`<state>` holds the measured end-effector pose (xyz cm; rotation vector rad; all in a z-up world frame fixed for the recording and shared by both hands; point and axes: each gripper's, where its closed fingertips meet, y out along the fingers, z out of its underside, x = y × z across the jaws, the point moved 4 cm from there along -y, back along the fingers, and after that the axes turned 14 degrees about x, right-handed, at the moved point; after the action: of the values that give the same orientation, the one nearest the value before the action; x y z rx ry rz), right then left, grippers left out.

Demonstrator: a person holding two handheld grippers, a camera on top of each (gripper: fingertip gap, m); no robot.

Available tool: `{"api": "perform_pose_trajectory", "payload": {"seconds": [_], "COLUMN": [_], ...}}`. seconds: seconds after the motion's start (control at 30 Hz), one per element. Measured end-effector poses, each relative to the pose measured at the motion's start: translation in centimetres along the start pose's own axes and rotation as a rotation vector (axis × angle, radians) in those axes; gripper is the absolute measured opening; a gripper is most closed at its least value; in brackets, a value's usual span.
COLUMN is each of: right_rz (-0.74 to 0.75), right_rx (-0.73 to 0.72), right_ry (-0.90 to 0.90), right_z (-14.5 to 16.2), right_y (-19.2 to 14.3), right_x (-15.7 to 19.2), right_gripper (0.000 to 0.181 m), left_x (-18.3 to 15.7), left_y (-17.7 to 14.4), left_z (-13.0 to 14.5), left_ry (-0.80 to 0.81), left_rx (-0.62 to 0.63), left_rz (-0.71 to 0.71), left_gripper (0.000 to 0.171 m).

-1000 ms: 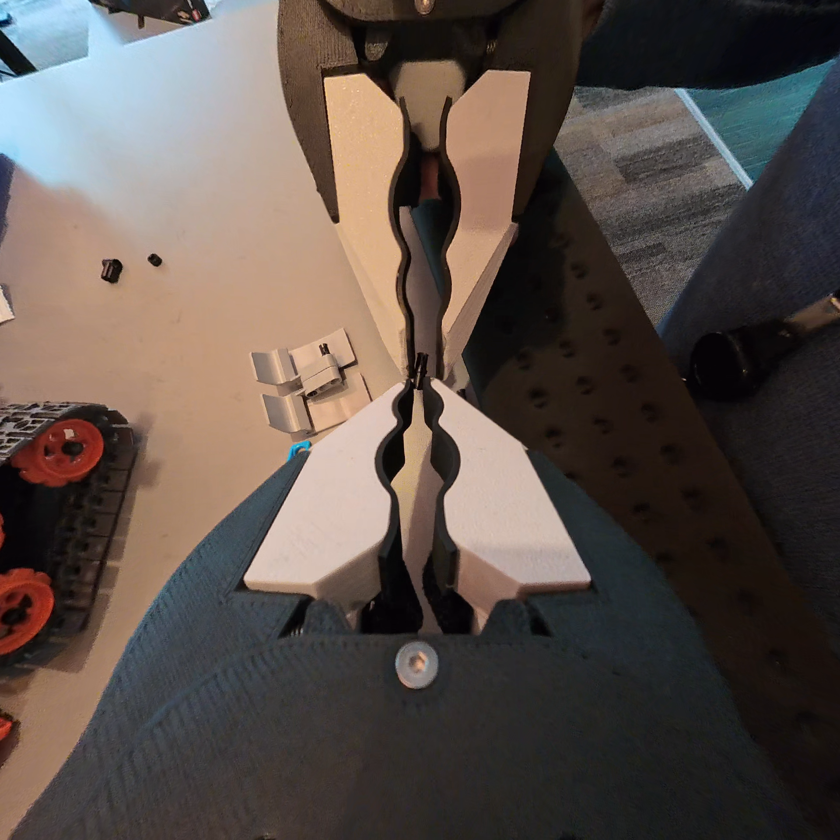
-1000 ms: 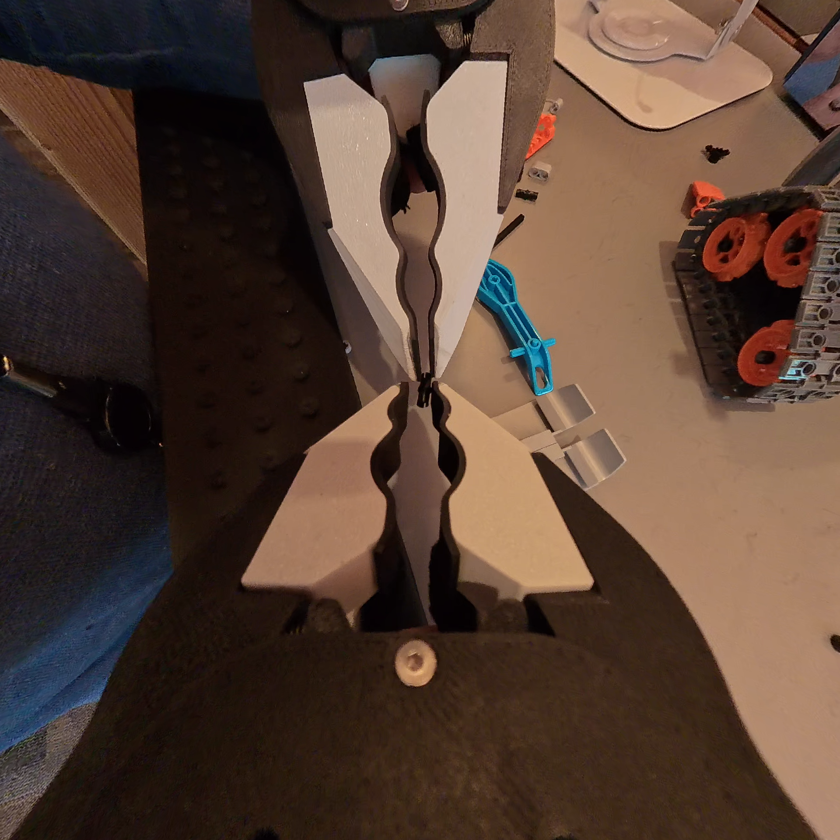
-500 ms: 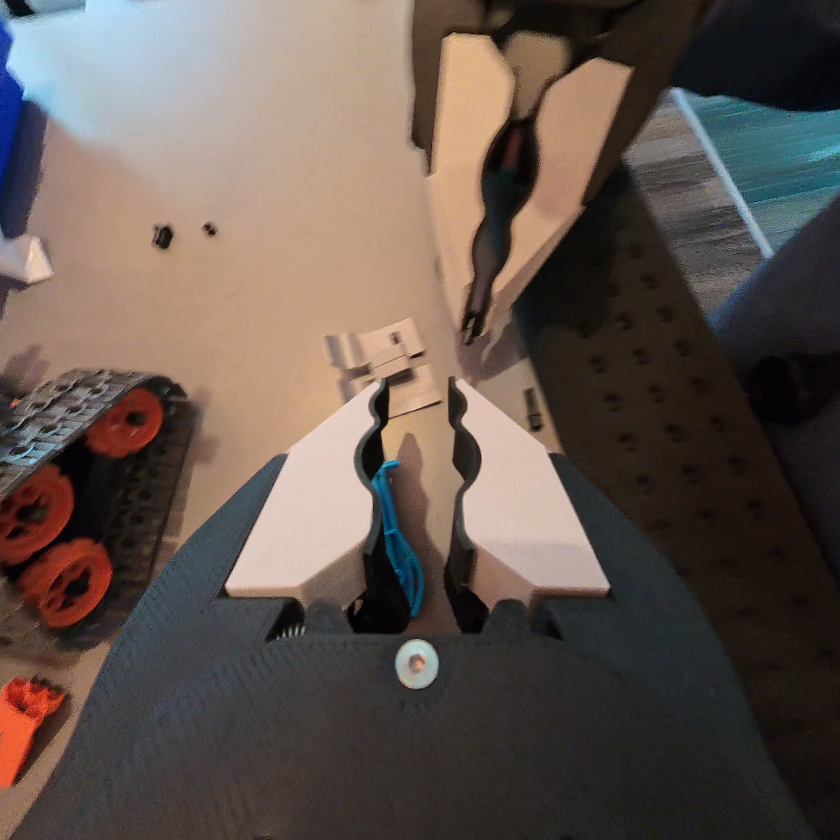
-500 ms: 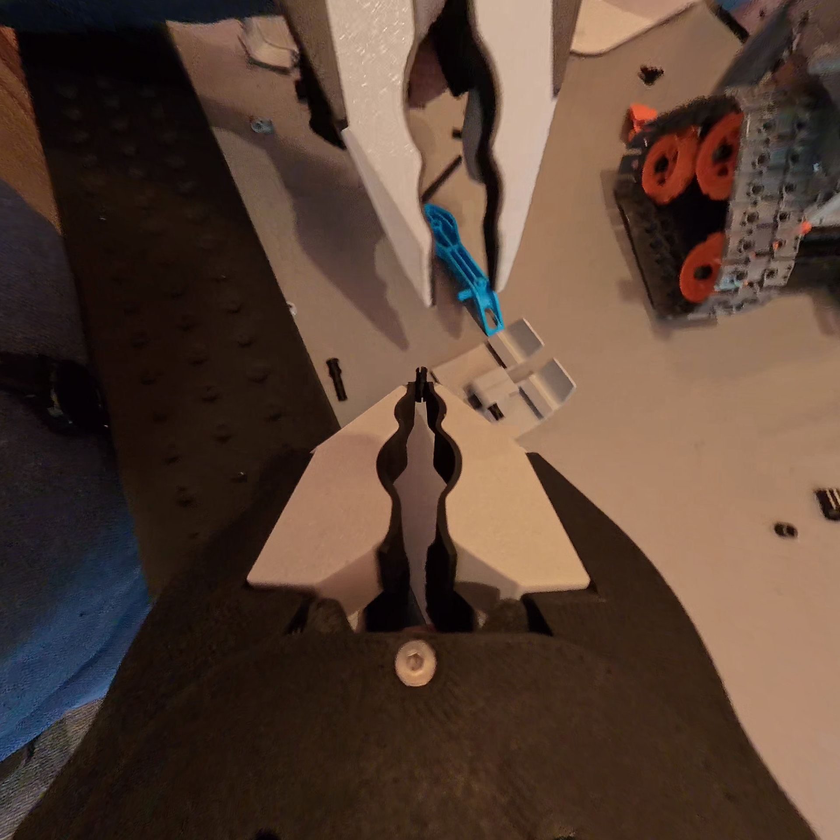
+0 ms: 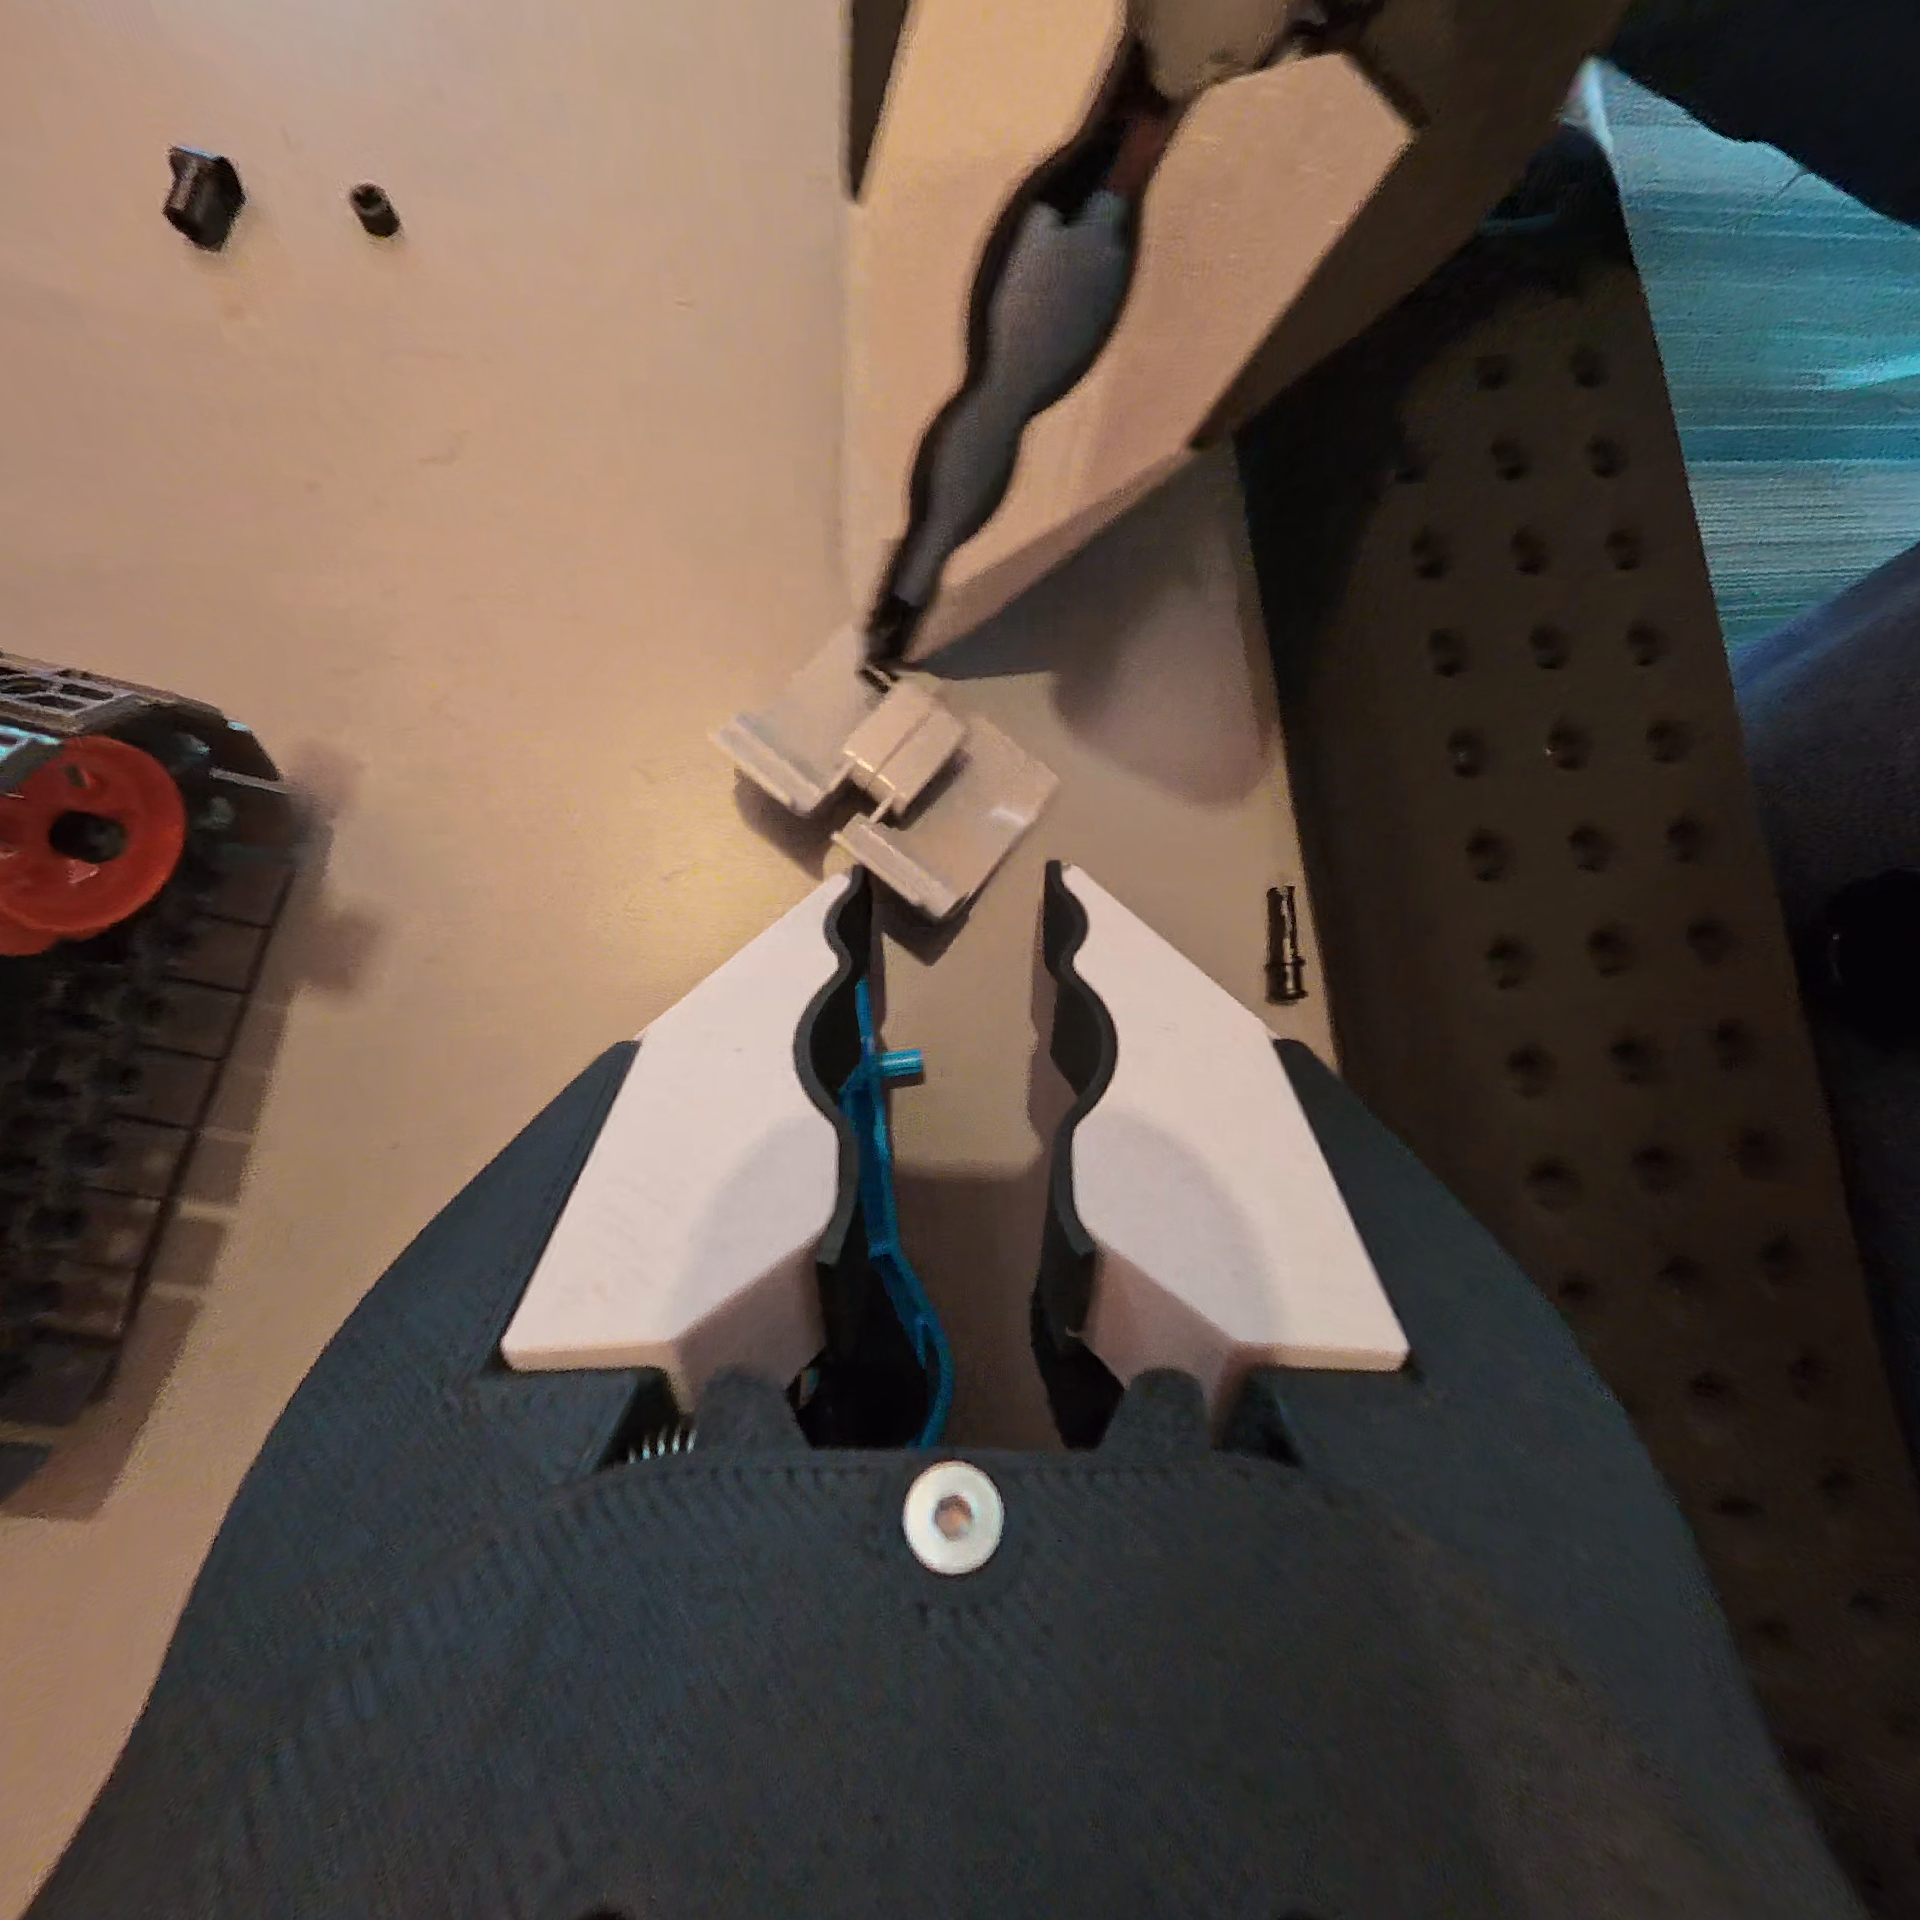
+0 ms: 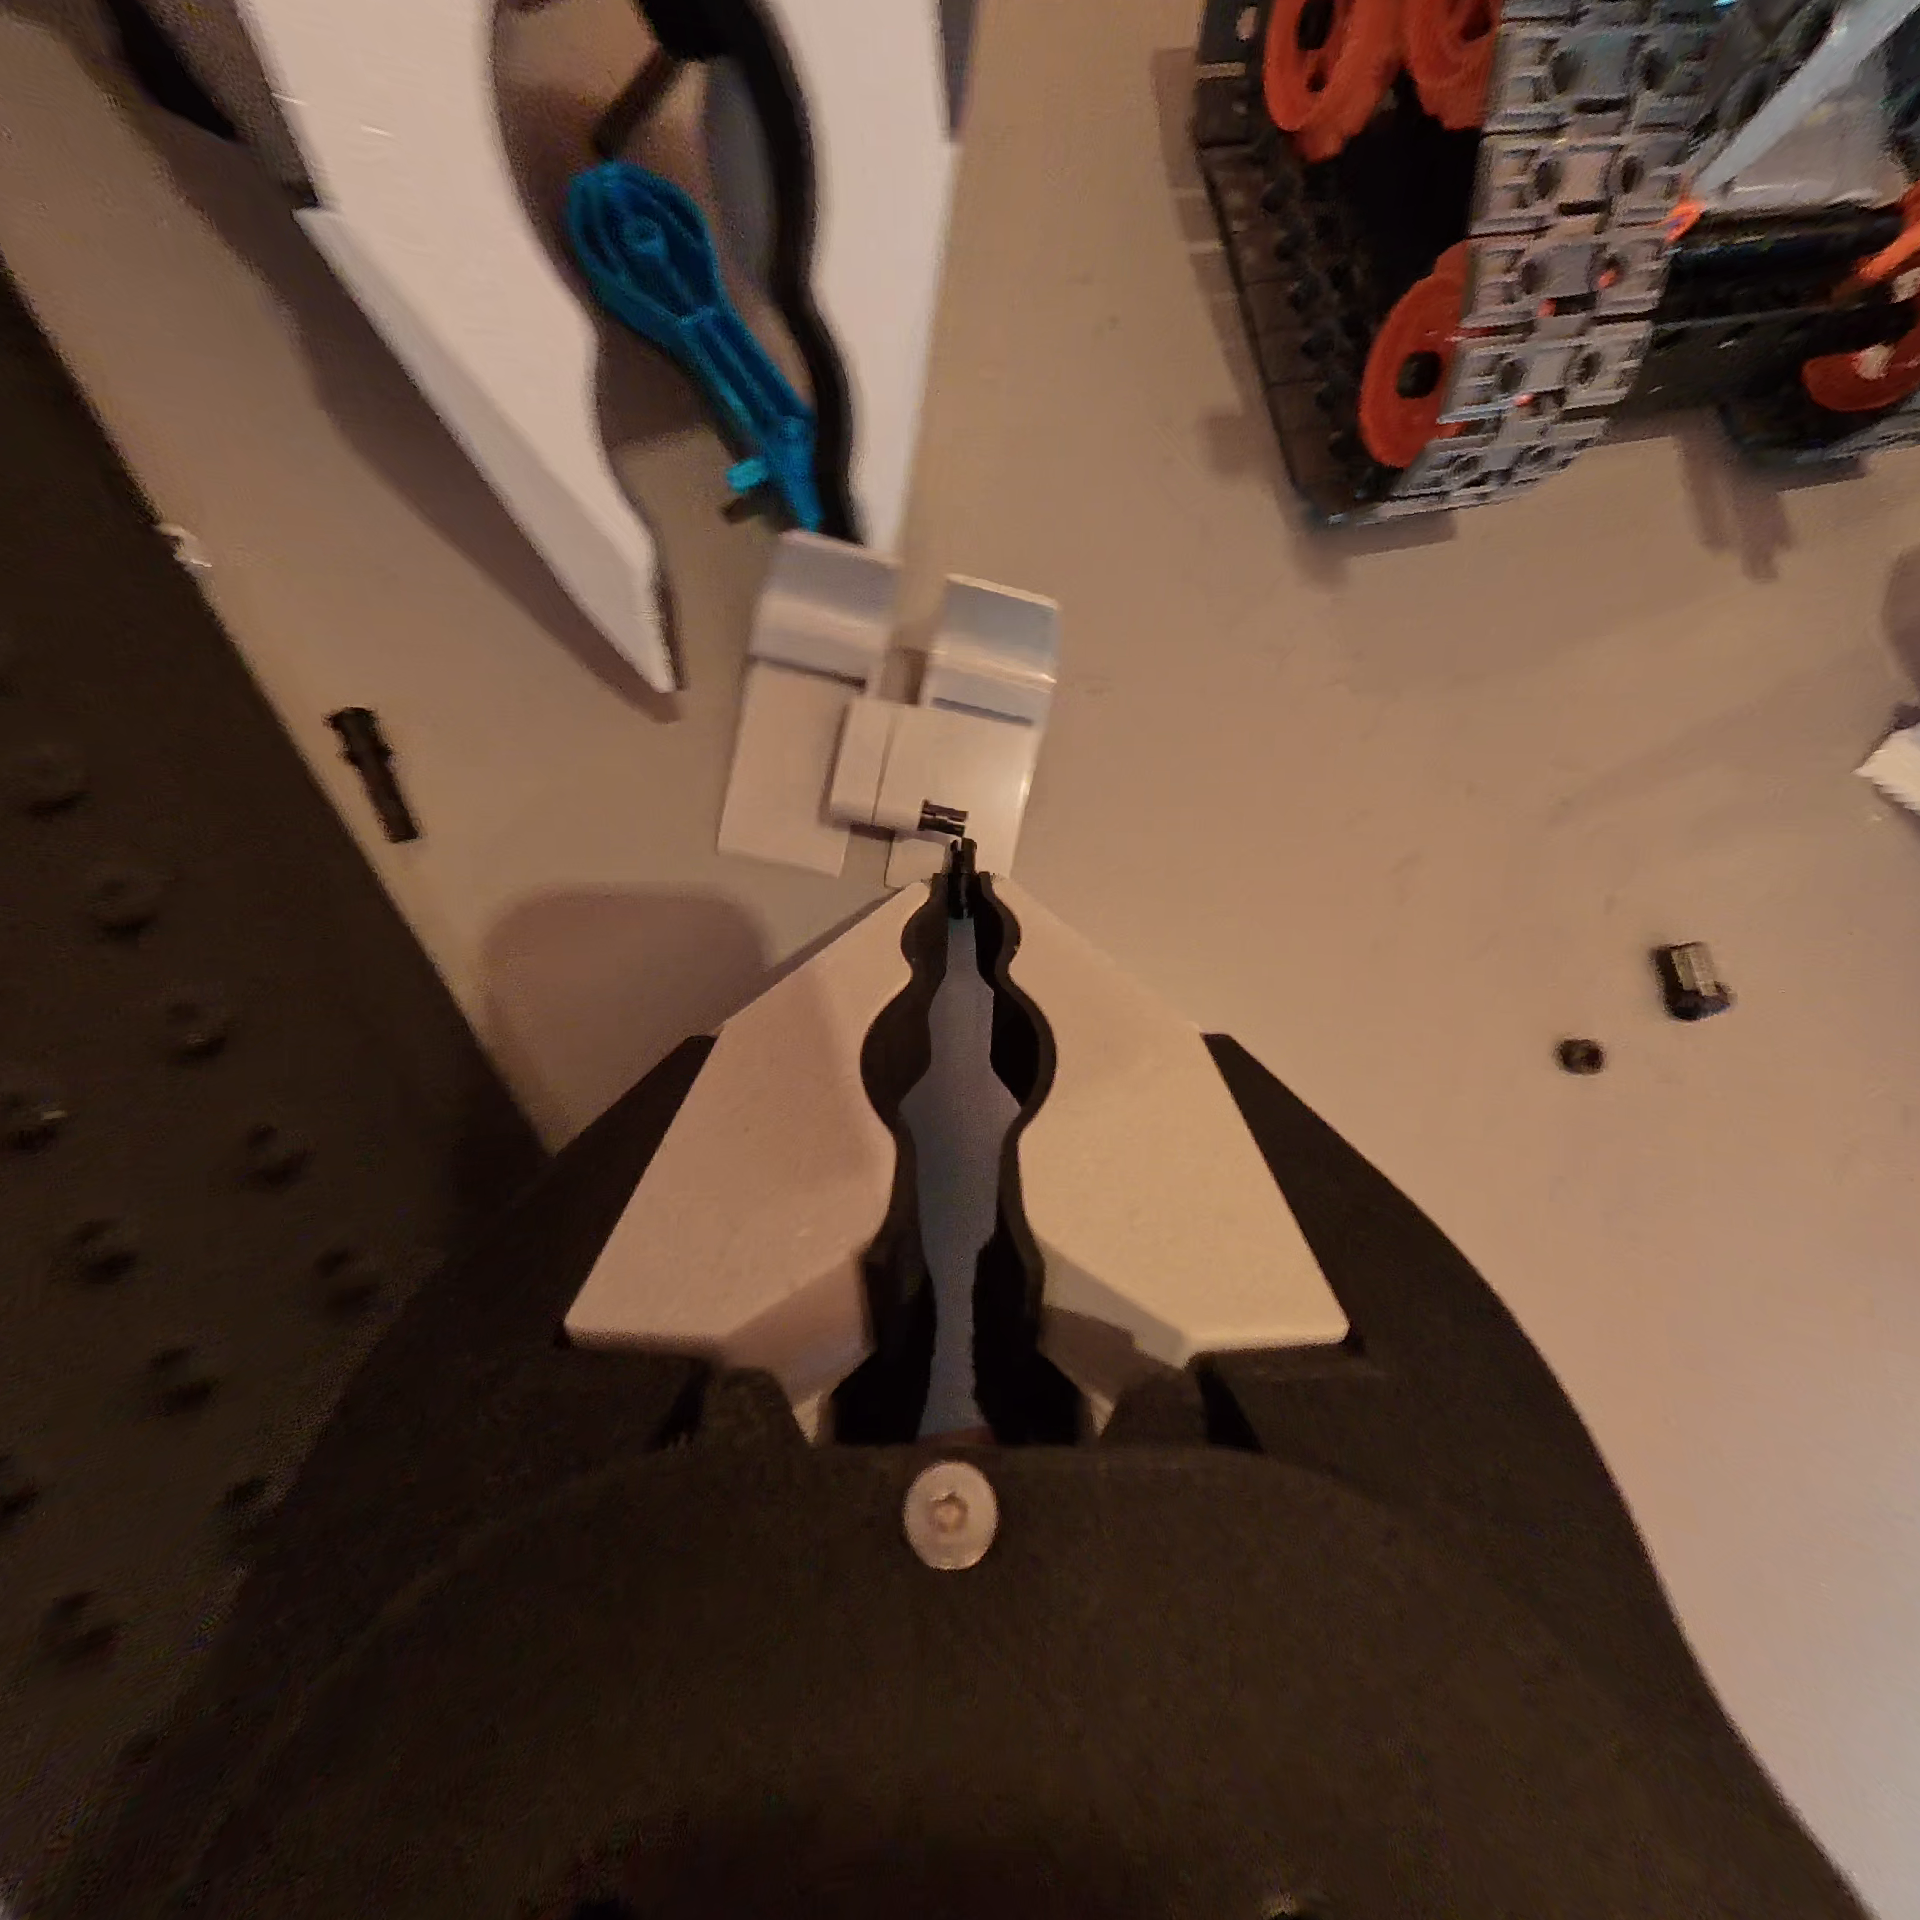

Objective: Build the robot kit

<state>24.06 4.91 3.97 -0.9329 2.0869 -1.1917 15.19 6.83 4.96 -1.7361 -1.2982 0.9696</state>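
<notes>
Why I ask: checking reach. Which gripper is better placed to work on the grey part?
Right, likely: the right gripper, shut on a pin, is at the grey part; the left gripper is open, empty.

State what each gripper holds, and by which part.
Right gripper: small black pin, pinched at one end by the jaw tips. Left gripper: open, holding nothing.
</notes>
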Motion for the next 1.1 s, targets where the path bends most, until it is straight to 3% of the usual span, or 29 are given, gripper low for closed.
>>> {"api": "perform_pose_trajectory", "payload": {"seconds": [0.23, 0.37, 0.47, 0.7, 0.87, 1.1], "right_rz": [0.028, -0.039, -0.099, -0.090, -0.049, -0.066], "right_rx": [-0.022, -0.050, -0.052, 0.015, 0.011, -0.038], "right_ry": [-0.023, 0.015, 0.006, -0.006, -0.008, -0.016], "right_z": [-0.4, 0.3, 0.6, 0.8, 0.9, 0.8], "right_y": [-0.3, -1.6, -2.3, -0.7, -0.6, -0.9], "right_x": [-1.8, -0.9, 0.7, 1.6, 0.6, 0.1], "right_gripper": [0.002, 0.001, 0.001, 0.001, 0.001, 0.001], "left_x": [-2.6, -1.4, 0.0, 2.1, 1.6, 1.0], "left_y": [-0.2, -2.5, -2.7, 0.7, 1.2, 0.2], "left_z": [-0.5, -1.3, -2.0, -2.6, -2.6, -2.4], "left_ry": [0.057, 0.061, 0.099, 0.153, 0.098, -0.001], "left_rx": [-0.002, -0.106, -0.102, 0.111, 0.095, 0.014], "left_rz": [0.036, -0.009, -0.029, 0.059, 0.100, 0.125], "left_gripper": [0.028, 0.031, 0.032, 0.028, 0.015, 0.028]}}
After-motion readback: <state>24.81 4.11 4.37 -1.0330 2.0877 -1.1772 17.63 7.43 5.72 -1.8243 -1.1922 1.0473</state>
